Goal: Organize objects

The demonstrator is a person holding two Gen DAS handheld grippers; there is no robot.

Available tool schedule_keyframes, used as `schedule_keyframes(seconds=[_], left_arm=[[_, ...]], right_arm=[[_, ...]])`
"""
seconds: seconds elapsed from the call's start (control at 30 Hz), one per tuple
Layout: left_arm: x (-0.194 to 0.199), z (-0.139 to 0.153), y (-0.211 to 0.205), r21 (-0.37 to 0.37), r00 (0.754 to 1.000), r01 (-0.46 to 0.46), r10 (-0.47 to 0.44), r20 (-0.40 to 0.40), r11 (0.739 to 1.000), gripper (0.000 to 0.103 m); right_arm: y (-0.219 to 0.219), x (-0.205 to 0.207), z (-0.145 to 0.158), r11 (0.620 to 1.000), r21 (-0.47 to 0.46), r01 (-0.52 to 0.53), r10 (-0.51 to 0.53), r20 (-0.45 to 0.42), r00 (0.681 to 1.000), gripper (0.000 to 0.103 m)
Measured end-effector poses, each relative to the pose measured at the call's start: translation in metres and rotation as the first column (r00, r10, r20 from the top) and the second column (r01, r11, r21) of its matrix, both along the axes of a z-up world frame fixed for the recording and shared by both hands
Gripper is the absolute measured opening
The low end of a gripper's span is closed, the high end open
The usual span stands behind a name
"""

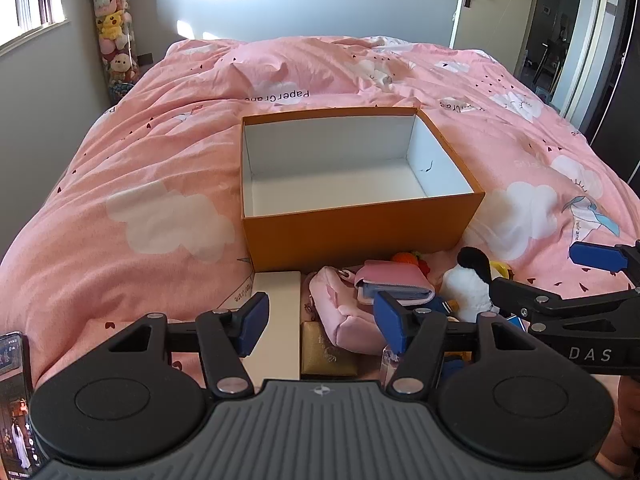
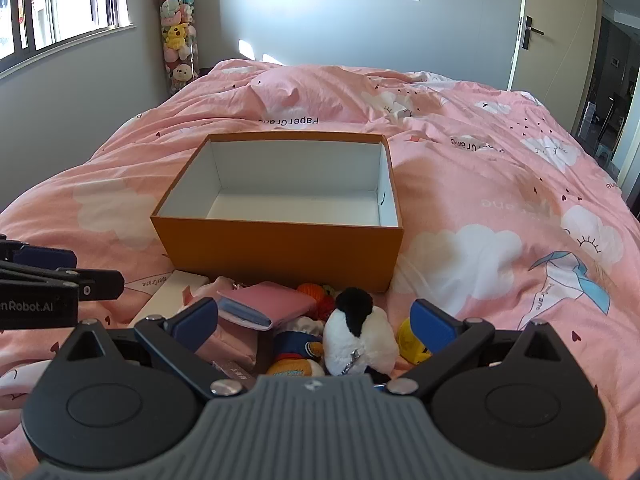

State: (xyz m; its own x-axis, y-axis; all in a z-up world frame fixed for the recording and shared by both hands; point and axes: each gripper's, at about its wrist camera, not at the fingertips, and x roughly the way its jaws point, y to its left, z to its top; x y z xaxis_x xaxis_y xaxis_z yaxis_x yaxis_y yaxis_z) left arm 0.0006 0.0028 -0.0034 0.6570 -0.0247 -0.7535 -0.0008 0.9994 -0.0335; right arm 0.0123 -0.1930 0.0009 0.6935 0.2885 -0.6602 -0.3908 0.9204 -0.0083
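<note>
An open orange box [image 1: 360,228] [image 2: 280,248] with a bare white inside sits on the pink bed. In front of it lies a pile: a white flat box [image 1: 280,312], a pink pouch [image 1: 344,312], a pink wallet [image 1: 396,280] [image 2: 272,304], a gold case [image 1: 328,356], an orange knitted toy [image 2: 316,294], a black-and-white plush [image 1: 468,284] [image 2: 356,336] and a yellow toy [image 2: 412,344]. My left gripper [image 1: 320,320] is open above the white box and pouch. My right gripper [image 2: 316,320] is open around the plush and wallet, holding nothing.
The pink quilt [image 2: 480,184] covers the whole bed. A phone [image 1: 16,400] lies at the near left edge. A tall tube of plush toys [image 2: 178,32] stands in the far corner by the window. A door [image 2: 532,32] is at the back right.
</note>
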Motion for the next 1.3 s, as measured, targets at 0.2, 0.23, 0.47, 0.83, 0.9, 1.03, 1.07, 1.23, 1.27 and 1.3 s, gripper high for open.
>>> schedule_keyframes(seconds=[0.2,0.23,0.47,0.83,0.9,1.03,1.07,1.23,1.27,1.3], left_arm=[[0.0003,-0.0006,-0.0006,0.003,1.000,-0.002,0.002,-0.004,1.000,0.071],[0.0001,-0.0009,-0.0007,0.003,1.000,-0.002,0.002,-0.004,1.000,0.071],[0.0002,-0.0010,-0.0014,0.004,1.000,-0.002,0.002,-0.002,1.000,0.071],[-0.0007,-0.0020,-0.0031,0.005,1.000,0.004,-0.004,-0.007,1.000,0.071],[-0.0011,-0.0020,-0.0034,0.005,1.000,0.006,-0.006,-0.007,1.000,0.071],[-0.0014,-0.0020,-0.0034,0.004,1.000,0.007,-0.007,-0.008,1.000,0.071],[-0.0014,-0.0020,-0.0035,0.004,1.000,0.007,-0.007,-0.008,1.000,0.071],[-0.0014,-0.0020,-0.0035,0.004,1.000,0.007,-0.007,-0.008,1.000,0.071],[-0.0015,-0.0020,-0.0035,0.004,1.000,0.007,-0.007,-0.008,1.000,0.071],[-0.0015,-0.0020,-0.0036,0.004,1.000,0.007,-0.007,-0.008,1.000,0.071]], right_arm=[[-0.0014,0.0003,-0.0007,1.000,0.001,-0.001,0.001,0.001,1.000,0.102],[-0.0014,0.0003,-0.0007,1.000,0.001,-0.001,0.001,0.000,1.000,0.102],[-0.0004,0.0001,-0.0011,1.000,-0.004,-0.001,0.001,-0.003,1.000,0.102],[0.0000,0.0004,-0.0034,1.000,-0.004,-0.003,0.003,-0.013,1.000,0.102],[-0.0002,0.0007,-0.0034,1.000,-0.003,-0.002,0.002,-0.016,1.000,0.102],[0.0003,0.0013,-0.0032,1.000,-0.004,-0.016,0.016,-0.017,1.000,0.102],[0.0002,0.0013,-0.0033,1.000,-0.003,-0.016,0.016,-0.017,1.000,0.102],[0.0007,0.0012,-0.0046,1.000,-0.004,-0.016,0.016,-0.021,1.000,0.102],[0.0009,0.0016,-0.0049,1.000,-0.004,-0.018,0.018,-0.021,1.000,0.102],[0.0009,0.0016,-0.0050,1.000,-0.004,-0.018,0.018,-0.021,1.000,0.102]])
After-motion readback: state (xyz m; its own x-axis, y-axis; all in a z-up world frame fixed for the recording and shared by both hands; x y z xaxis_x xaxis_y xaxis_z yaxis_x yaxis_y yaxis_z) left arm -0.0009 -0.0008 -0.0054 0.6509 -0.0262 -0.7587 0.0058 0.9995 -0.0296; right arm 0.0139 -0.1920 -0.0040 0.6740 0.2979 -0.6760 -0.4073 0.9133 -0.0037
